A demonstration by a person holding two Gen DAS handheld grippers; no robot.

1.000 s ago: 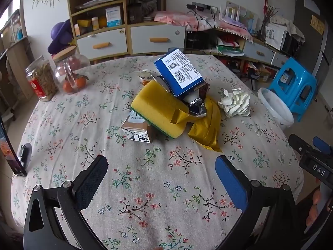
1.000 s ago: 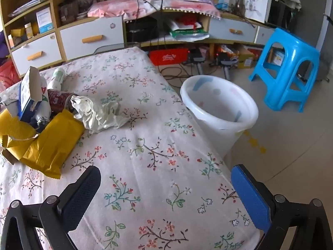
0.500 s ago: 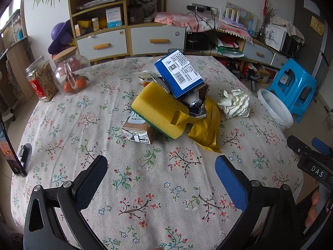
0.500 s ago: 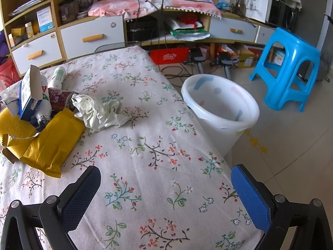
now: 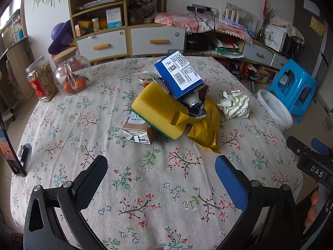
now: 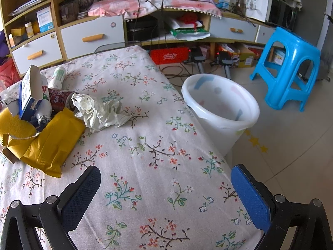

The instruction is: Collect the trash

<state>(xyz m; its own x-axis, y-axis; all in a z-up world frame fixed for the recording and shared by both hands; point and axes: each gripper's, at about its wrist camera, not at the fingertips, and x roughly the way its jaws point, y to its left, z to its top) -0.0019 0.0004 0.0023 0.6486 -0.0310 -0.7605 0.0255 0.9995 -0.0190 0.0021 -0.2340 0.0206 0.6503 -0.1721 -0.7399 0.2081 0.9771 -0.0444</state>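
A trash pile lies mid-table: a yellow sponge, a blue box, a small carton, a gold wrapper and crumpled white paper. In the right wrist view the wrapper, the paper, the blue box and a red can show at left. A white bin stands on the floor beside the table. My left gripper is open and empty, short of the pile. My right gripper is open and empty over the table's edge.
Two glass jars stand at the table's back left. A phone on a stand sits at the left edge. A blue stool stands beyond the bin. Shelves and drawers line the back wall.
Both views have shifted only slightly. Both grippers stay open and nothing on the table has moved.
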